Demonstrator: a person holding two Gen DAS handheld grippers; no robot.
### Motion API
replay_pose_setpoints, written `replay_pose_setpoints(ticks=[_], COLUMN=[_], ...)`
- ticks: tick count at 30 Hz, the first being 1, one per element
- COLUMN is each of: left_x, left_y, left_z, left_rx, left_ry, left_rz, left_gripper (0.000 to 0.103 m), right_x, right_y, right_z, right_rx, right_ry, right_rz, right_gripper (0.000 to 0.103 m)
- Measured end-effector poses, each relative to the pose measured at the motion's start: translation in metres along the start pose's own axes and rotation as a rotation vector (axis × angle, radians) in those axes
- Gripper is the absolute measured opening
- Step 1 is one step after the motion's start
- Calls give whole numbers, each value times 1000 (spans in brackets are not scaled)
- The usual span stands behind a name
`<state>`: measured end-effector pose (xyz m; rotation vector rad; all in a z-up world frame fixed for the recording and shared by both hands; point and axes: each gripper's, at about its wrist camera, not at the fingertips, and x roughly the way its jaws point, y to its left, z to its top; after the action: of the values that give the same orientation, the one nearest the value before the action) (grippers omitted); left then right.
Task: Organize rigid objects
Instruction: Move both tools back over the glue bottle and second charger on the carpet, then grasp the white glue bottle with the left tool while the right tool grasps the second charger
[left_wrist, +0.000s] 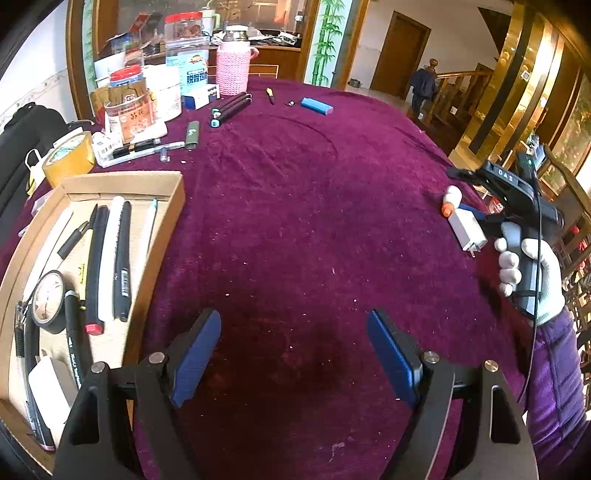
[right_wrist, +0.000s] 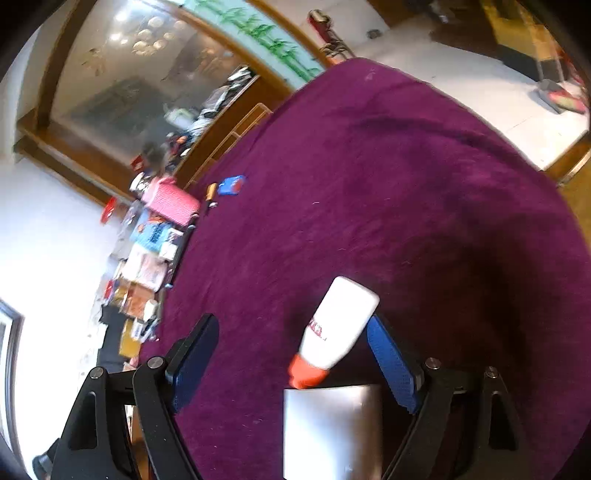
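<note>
My right gripper (right_wrist: 291, 365) hangs wide open and empty over the purple cloth (right_wrist: 406, 203), around a small white glue bottle (right_wrist: 338, 325) beside a white charger (right_wrist: 328, 428); light, stiff, probably slick, so I'd pinch its flat body.

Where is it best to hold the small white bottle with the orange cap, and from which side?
Probably grip the white bottle across its flat body, above the orange cap. It lies on the cloth, so come from above; the body offers wider, straighter sides than the cap.
</note>
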<state>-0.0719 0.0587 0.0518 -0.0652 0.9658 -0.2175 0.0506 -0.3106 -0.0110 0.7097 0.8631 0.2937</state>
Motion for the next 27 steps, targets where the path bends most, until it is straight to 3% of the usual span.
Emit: replay_pose_setpoints(ticks=[5, 9, 11, 15, 20, 27], left_x=[6, 10, 14, 34, 87, 166], left_y=[-5, -15, -23, -50, -108, -162], left_z=[1, 8, 17, 47, 96, 154], left_rx=[12, 33, 46, 74, 123, 140], left_ry=[12, 11, 9, 19, 69, 99], left_rz=[-2, -12, -29, -85, -169, -160], left_gripper=[81, 81, 81, 81, 81, 80], right_x=[14, 20, 8, -20, -42, -49], right_y=[27, 45, 46, 28, -4, -18], right_z=[-10, -25, -25, -16, -8, 0], right_rx=[-104, -163, -160, -83, 67, 156], right_ry=[60, 167, 125, -10, -109, -143], right_rz=[83, 236, 261, 220, 217, 219], right_gripper=[87, 87, 87, 87, 87, 87])
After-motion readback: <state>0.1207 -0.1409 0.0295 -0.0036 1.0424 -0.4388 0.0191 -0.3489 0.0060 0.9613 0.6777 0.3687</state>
